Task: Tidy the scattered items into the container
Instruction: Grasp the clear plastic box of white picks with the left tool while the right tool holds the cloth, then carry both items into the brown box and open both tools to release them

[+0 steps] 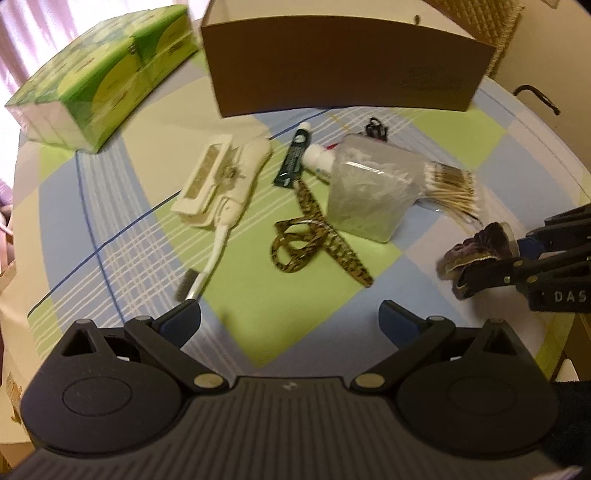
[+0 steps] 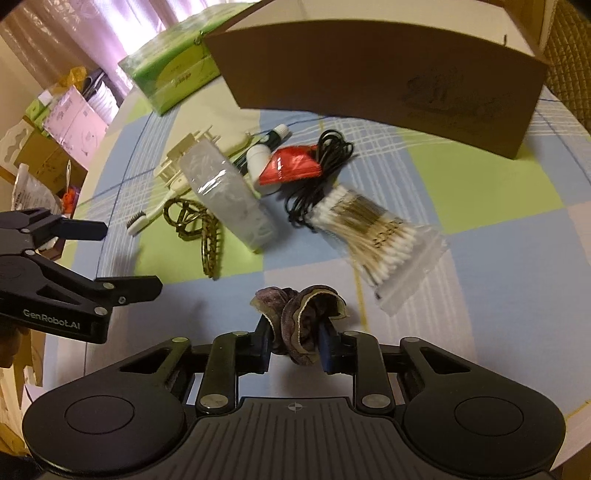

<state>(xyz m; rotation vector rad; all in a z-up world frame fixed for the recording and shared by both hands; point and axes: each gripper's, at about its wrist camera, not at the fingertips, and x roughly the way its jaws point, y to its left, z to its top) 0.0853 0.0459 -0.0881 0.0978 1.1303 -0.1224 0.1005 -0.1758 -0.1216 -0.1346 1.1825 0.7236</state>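
Note:
My right gripper (image 2: 295, 341) is shut on a purple velvet scrunchie (image 2: 301, 314), held just above the tablecloth; it also shows in the left wrist view (image 1: 476, 254). My left gripper (image 1: 290, 321) is open and empty, near the table's front edge, close to the toothbrush head (image 1: 183, 286). The brown cardboard box (image 1: 343, 62) stands at the back. Scattered before it lie a cream comb and toothbrush set (image 1: 218, 177), a leopard hair clip (image 1: 314, 240), a clear plastic box (image 1: 373, 188), a bag of cotton swabs (image 2: 376, 236), small tubes (image 1: 295, 155), a red packet (image 2: 290, 166) and a black cable (image 2: 325, 162).
A green tissue pack (image 1: 99, 74) lies at the back left of the checked tablecloth (image 1: 258, 332). Cardboard boxes and bags (image 2: 55, 129) stand on the floor beyond the table's left edge. A wicker chair back (image 1: 480, 22) rises behind the box.

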